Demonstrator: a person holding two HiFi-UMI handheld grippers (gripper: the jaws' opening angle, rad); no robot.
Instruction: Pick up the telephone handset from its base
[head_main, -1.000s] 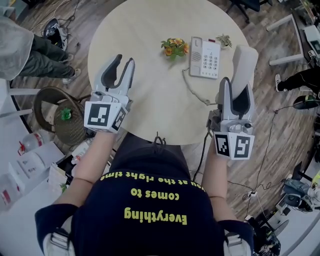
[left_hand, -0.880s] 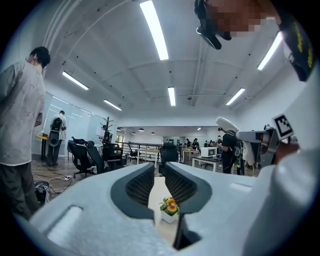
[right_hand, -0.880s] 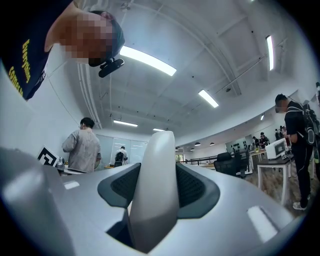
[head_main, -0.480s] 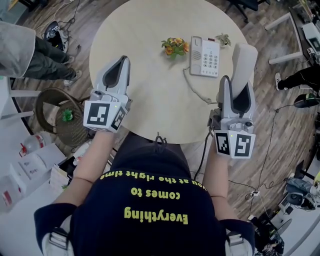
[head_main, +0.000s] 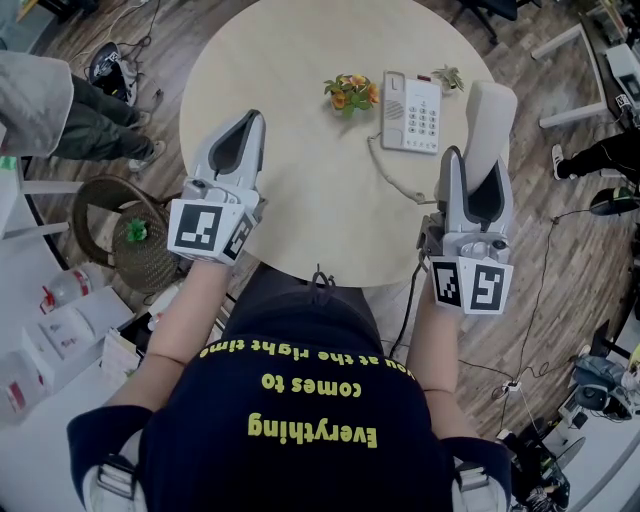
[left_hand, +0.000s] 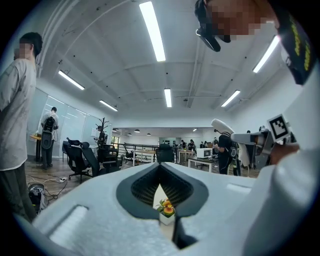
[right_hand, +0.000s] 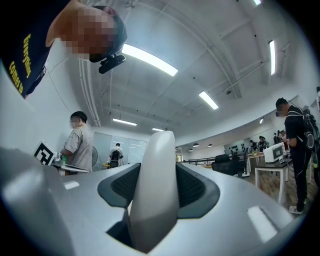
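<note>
The white telephone base with its keypad lies on the round beige table, far right of centre. Its white handset is off the base and stands upright in my right gripper, beyond the table's right edge. In the right gripper view the handset fills the gap between the jaws, which press on it. The cord runs from the base towards that gripper. My left gripper hovers over the table's left part, shut with nothing in it; its closed jaws leave only a slit.
A small pot of orange flowers stands left of the base, and a small green plant to its right. A wicker stool sits left of the table. People stand at the left and right edges, with cables on the wooden floor.
My left gripper's jaws have closed from open to shut, with nothing between them. The right gripper and the handset have stayed where they were.
</note>
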